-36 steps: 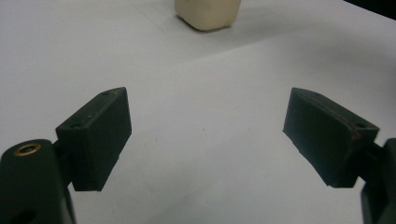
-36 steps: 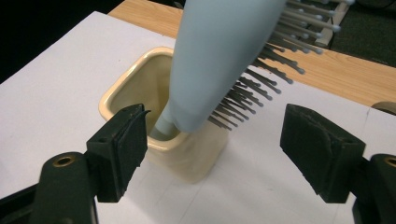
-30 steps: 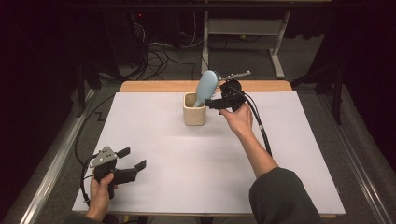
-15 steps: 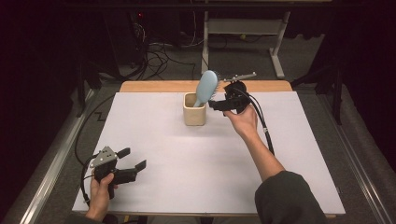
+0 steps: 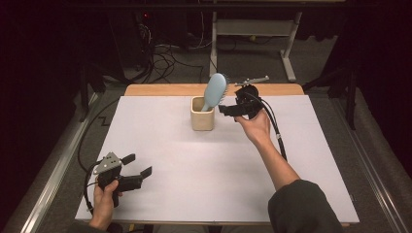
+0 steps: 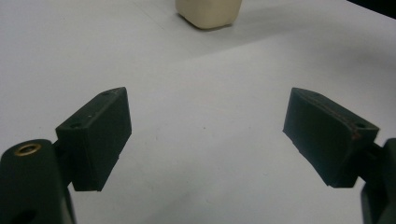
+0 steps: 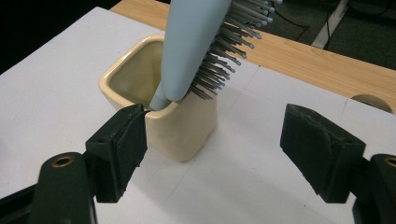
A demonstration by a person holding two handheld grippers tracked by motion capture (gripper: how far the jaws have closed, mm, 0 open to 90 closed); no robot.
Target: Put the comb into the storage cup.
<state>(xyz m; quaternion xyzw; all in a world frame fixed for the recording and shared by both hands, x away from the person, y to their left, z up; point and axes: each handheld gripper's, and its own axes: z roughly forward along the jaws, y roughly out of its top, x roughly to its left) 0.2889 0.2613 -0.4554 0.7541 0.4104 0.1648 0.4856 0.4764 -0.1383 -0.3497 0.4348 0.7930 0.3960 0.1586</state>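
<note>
The right gripper [image 5: 225, 109] hangs just beside the cream cup [image 5: 202, 113], on the cup's right as the high view shows it, near the middle of the bench's far edge. Its jaws are spread wide and grasp nothing. In the right gripper view, one jaw stands in front of the cup's near rim, and the other jaw stands well apart over bare bench; whether the first jaw touches the cup cannot be told. The right hand [image 5: 255, 127] carries the gripper from behind, and the cable [image 5: 274, 128] trails back along the forearm.

The cream cup [image 7: 161, 114] stands upright on the white bench [image 5: 160, 145], close to the far edge and roughly centred between the left and right edges. A strip of bare wood [image 5: 155, 90] runs along that far edge behind it.

The light blue hairbrush [image 5: 214, 91] stands in the cup, handle down, tilted. Its head rises above the rim and leans toward the right gripper. In the right gripper view the hairbrush [image 7: 189, 46] has its bristles [image 7: 229, 51] pointing out over the cup's side, and its handle rests against the rim at the corner nearest the jaw.

The left gripper [image 5: 136, 165] rests near the bench's near left corner, held in the left hand [image 5: 104, 199]. Its jaws are released, spread wide, with only bare bench between them. In the left gripper view the cream cup [image 6: 208, 13] shows well apart, at the top of the frame.
</note>
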